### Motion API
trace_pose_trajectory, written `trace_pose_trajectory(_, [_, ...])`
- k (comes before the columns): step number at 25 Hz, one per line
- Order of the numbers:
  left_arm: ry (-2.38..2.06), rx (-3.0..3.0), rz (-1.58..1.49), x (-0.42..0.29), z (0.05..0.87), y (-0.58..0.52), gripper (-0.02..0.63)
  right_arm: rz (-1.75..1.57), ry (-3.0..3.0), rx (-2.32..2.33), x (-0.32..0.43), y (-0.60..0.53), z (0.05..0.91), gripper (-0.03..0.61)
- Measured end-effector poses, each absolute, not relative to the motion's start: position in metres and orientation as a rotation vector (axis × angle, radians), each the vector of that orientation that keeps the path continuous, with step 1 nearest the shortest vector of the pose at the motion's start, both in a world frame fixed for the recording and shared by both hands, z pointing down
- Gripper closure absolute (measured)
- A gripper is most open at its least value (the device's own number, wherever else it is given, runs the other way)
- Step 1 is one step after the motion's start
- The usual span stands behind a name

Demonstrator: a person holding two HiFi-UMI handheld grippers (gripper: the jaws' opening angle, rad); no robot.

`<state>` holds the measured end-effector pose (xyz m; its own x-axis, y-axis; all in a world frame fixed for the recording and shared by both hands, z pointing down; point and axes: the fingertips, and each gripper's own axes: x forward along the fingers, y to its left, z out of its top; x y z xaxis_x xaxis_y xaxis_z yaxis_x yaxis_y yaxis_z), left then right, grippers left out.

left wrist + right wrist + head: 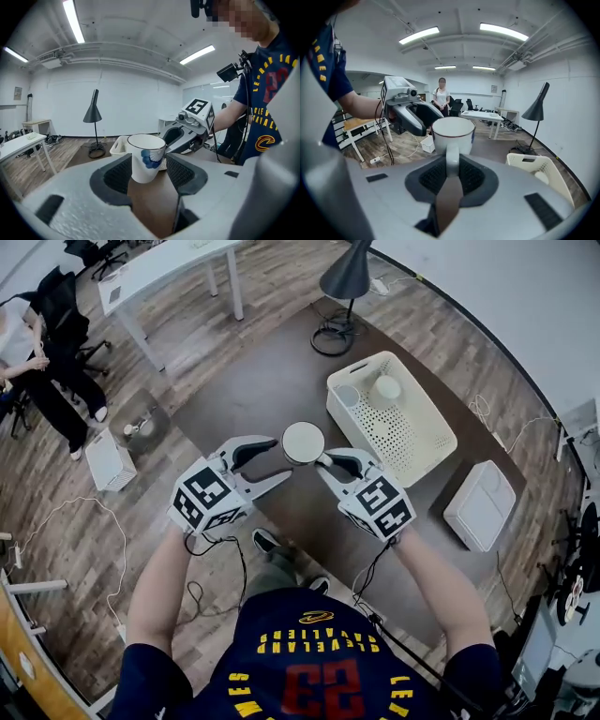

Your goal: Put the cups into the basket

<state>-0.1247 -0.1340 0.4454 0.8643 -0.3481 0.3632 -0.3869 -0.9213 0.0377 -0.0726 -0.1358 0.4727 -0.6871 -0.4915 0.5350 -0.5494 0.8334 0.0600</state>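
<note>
Cup (303,442), light, stiff, glazed and breakable, hangs near the basket (408,427), clenched by its thin handle (451,157) in the right gripper (328,461). The left gripper (279,458) gapes round its body; that handle hold may swivel.

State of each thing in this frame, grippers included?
cup: roughly upright, in the air, held by its handle.
right gripper: shut on the cup's handle.
left gripper: open, jaws either side of the cup, not pressing.
basket: upright, two cups inside.
</note>
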Motion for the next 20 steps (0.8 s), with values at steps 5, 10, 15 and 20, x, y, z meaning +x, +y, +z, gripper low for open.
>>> trace_pose_trajectory(5, [-0.447,2.958,0.559,-0.08,0.436,-0.084,0.397,0.187,-2.461,0.727,-0.029,-0.079,0.459,0.517])
trace_pose_trajectory(10, [-0.394,2.996,0.535,-0.038,0.422,-0.052,0.399,0.183,-2.46,0.807,0.011,-0.042,0.445,0.517])
trace_pose_trajectory(15, [-0.349,3.042,0.567,0.006,0.416,-0.04,0.4,0.171,-2.432,0.917,0.055,-0.027,0.439,0.517])
trace_pose_trajectory(20, [-0.284,3.072,0.596,0.043,0.41,-0.049,0.399,0.177,-2.388,1.039,0.09,-0.033,0.433,0.517])
